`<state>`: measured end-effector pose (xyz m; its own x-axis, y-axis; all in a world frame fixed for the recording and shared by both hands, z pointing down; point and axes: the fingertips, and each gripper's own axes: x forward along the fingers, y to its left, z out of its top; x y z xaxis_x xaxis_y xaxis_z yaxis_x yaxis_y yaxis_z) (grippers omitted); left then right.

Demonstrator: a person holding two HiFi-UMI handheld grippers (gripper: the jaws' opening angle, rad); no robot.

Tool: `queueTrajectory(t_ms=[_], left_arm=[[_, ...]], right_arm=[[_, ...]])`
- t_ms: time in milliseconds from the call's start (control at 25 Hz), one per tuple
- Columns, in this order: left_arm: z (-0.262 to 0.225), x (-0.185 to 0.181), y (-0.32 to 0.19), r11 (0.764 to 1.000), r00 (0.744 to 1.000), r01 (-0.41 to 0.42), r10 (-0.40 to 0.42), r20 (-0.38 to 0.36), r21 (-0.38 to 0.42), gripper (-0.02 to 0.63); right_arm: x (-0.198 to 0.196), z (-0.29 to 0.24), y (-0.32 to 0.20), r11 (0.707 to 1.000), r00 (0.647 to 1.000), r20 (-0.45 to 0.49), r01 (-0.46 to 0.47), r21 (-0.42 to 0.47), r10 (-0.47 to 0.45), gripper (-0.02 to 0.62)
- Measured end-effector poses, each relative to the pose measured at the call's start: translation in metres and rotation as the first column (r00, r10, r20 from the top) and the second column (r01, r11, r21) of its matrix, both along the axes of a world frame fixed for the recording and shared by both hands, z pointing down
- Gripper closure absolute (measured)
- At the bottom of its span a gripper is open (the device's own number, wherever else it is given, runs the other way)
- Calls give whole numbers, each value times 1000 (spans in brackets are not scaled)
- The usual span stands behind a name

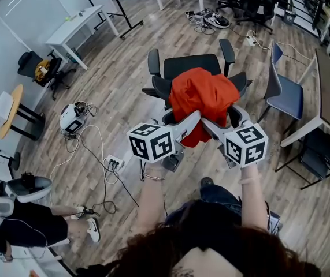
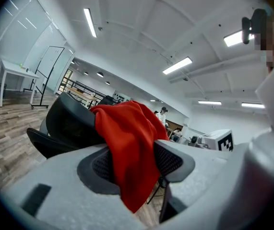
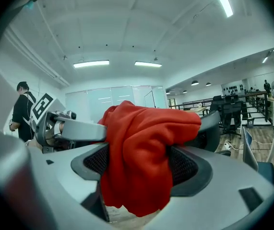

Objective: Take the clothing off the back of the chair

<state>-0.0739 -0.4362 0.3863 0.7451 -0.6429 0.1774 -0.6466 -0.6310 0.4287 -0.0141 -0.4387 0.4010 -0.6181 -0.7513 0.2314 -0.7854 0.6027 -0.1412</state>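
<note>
Both your left gripper (image 2: 134,164) and right gripper (image 3: 137,166) have their fingers (image 2: 175,159) closed on the red clothing (image 1: 202,97), draped over the back of the black chair (image 1: 191,65) just beyond you. It looks soft, light and limp, so bunched folds near the top edge seem the surest hold. Only the head view shows the whole drape; the gripper views show the bite, a thick wad right, a thinner fold left.
</note>
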Motion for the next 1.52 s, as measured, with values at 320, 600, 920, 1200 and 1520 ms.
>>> queueTrajectory(t_ms=[320,600,920,1200,1520], left_arm=[[-2,23,14,999,998,-42,41,56,16,463],[-2,24,31,998,998,-52,51,42,20,487],[-11,26,50,998,998,-60,59,27,34,503],[-20,24,71,996,998,-65,64,21,60,506],[-33,15,103,993,998,-70,70,0,91,507]], right_arm=[[0,1,9,998,998,35,53,-20,-52,397],[-6,0,26,995,992,82,98,-4,-97,446],[-8,-10,46,991,988,81,127,48,-131,482],[-11,-17,67,989,983,118,135,61,-142,483],[-20,-30,99,989,979,150,125,84,-136,488]])
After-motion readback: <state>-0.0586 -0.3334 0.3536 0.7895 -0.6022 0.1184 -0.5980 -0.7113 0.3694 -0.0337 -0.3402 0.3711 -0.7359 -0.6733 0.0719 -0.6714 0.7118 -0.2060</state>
